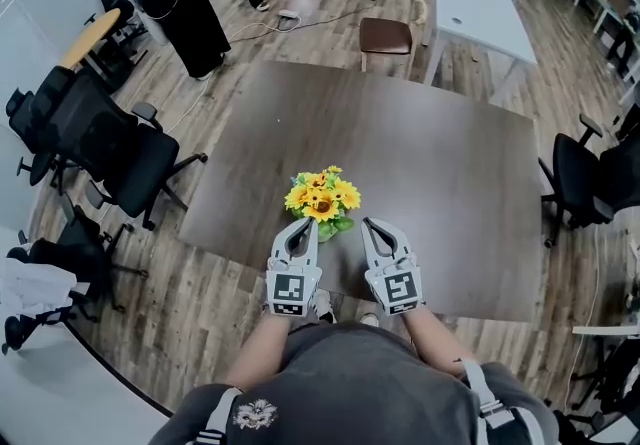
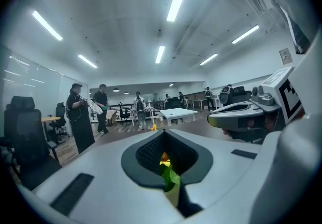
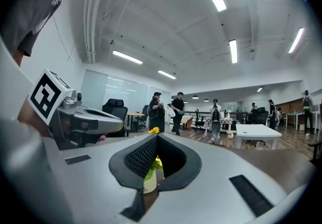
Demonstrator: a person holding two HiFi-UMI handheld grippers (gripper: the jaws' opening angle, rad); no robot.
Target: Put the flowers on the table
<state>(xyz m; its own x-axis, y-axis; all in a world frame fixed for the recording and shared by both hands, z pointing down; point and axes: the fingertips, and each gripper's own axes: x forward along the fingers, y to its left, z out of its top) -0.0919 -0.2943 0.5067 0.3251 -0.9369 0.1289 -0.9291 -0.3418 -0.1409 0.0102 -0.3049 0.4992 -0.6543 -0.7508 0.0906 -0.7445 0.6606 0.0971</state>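
A bunch of yellow sunflowers (image 1: 322, 198) in a small pale vase stands on the dark brown table (image 1: 450, 173), near its front edge. My left gripper (image 1: 303, 226) hovers just on the near left side of the vase, jaws shut with nothing in them. My right gripper (image 1: 372, 225) is level with it on the near right, also shut and empty. In the left gripper view the flowers (image 2: 167, 173) show through the gap behind the closed tips of the left gripper (image 2: 164, 132). The right gripper view shows the vase and blooms (image 3: 150, 176) the same way, beyond the right gripper (image 3: 156, 136).
Black office chairs (image 1: 110, 148) stand left of the table, another chair (image 1: 590, 183) at its right. A brown chair (image 1: 385, 35) and a white table (image 1: 475, 8) lie beyond the far edge. People (image 1: 180, 3) stand at the upper left.
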